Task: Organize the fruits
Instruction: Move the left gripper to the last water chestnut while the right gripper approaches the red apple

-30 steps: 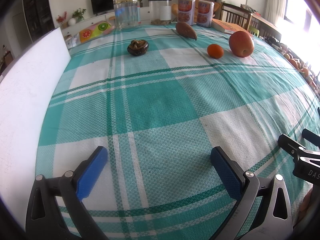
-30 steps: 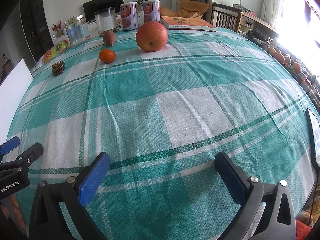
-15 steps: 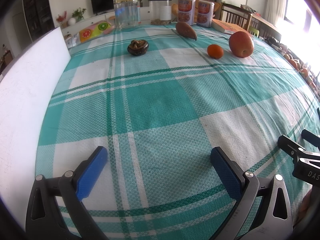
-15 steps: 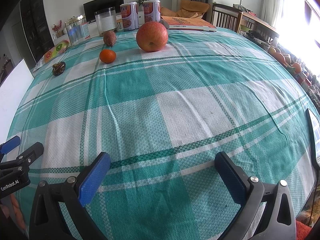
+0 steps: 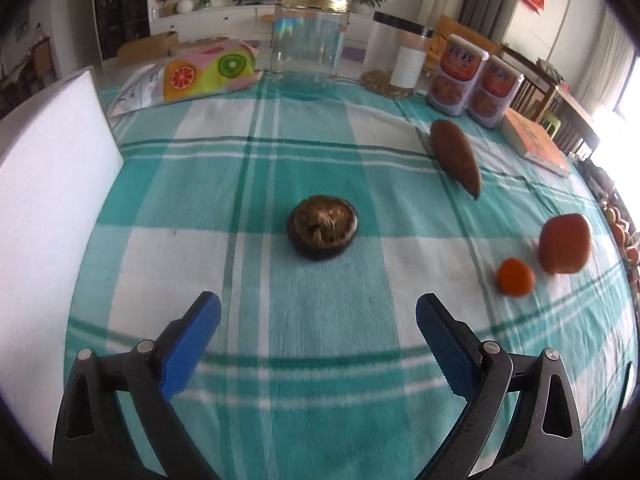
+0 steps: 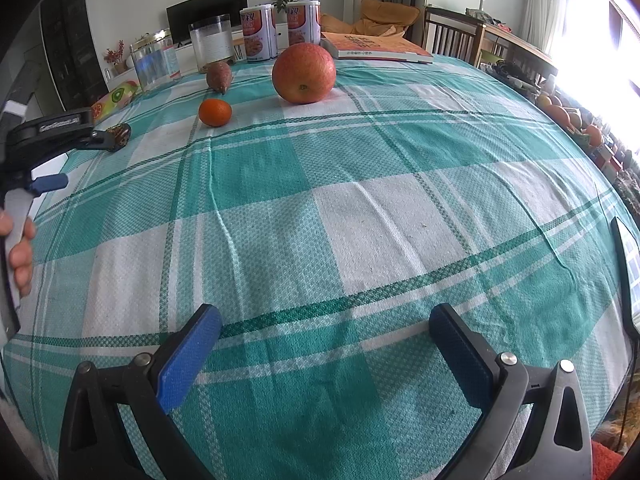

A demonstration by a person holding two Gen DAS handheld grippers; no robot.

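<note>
A table spread with a teal-and-white checked cloth (image 6: 360, 208) stands in a living room; a television, potted plants and chairs show behind it. Four items lie loose on the far part of the cloth. One large red-orange apple (image 6: 304, 73) is round and smooth. One small orange mandarin (image 6: 215, 112) lies near it, apart from it. One brown tapered sweet potato (image 5: 456, 155) lies near the cans. One dark brown mushroom cap (image 5: 322, 226), gills up, lies on its own, directly ahead of the left gripper (image 5: 318, 316). Along the far edge stand two clear jars, one gold-lidded (image 5: 308, 42) and one black-lidded (image 5: 398, 58), plus two printed cans (image 5: 474, 80), one orange book (image 5: 534, 144) and one fruit-patterned bag (image 5: 200, 70). A white board (image 5: 44, 200) runs along the table's left side.

The left gripper is released, its jaws just narrowing slightly, nothing between them. The right gripper (image 6: 326, 330) is likewise released over bare cloth, empty. A hand (image 6: 18, 248) grips the left tool's handle.
</note>
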